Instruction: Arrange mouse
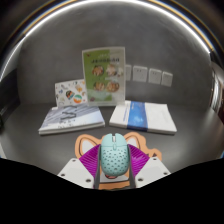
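Note:
A pale mint-green mouse (113, 154) with a dotted perforated shell sits between my gripper's fingers (113, 160). Both purple pads (88, 158) press against its left and right sides, so the fingers are shut on it. The mouse points away from me towards the books. Its underside and whether it touches the grey table (30, 135) are hidden.
A white-and-blue book (143, 115) lies flat just beyond the fingers to the right. A white book (72, 119) lies flat to the left. A green-covered booklet (104, 76) and an illustrated card (70, 93) stand against the back wall, which has wall sockets (148, 74).

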`<state>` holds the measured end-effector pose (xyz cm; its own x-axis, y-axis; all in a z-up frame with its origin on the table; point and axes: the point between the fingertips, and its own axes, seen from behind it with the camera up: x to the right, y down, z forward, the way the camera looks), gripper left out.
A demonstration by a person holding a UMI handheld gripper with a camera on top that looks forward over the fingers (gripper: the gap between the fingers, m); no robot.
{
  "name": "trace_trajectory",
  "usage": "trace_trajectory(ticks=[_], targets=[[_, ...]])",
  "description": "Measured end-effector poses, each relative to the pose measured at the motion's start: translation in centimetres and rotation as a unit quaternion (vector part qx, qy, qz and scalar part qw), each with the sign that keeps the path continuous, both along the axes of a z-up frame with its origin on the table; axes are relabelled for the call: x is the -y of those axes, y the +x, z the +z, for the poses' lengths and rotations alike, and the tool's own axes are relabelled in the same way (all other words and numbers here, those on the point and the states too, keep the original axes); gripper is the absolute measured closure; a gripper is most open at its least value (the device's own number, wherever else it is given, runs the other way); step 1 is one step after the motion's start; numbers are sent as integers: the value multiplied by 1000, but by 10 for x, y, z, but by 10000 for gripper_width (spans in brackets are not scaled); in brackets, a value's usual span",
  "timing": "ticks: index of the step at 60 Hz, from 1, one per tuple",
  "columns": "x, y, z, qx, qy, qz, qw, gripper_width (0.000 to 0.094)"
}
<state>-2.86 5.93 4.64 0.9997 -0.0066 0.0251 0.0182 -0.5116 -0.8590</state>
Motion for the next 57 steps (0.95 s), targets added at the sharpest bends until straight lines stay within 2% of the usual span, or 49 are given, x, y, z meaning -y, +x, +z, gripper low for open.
trace_trajectory(ticks=[9, 14, 20, 28, 29, 34, 36, 45, 57], targets=[[1, -7, -42, -4, -31, 20, 999, 532], [2, -7, -57, -6, -46, 11, 999, 522], [1, -8, -56, -9, -37, 9, 999, 512], [1, -6, -57, -3, -46, 9, 999, 391], [2, -5, -56, -3, -47, 6, 999, 310], [17, -7, -50, -11, -57, -2, 998, 67], [24, -12, -44, -21, -52, -3, 998, 90], [80, -17, -30, -56, -47, -16, 997, 80], [172, 10, -27, -55, -57, -68, 995, 84]])
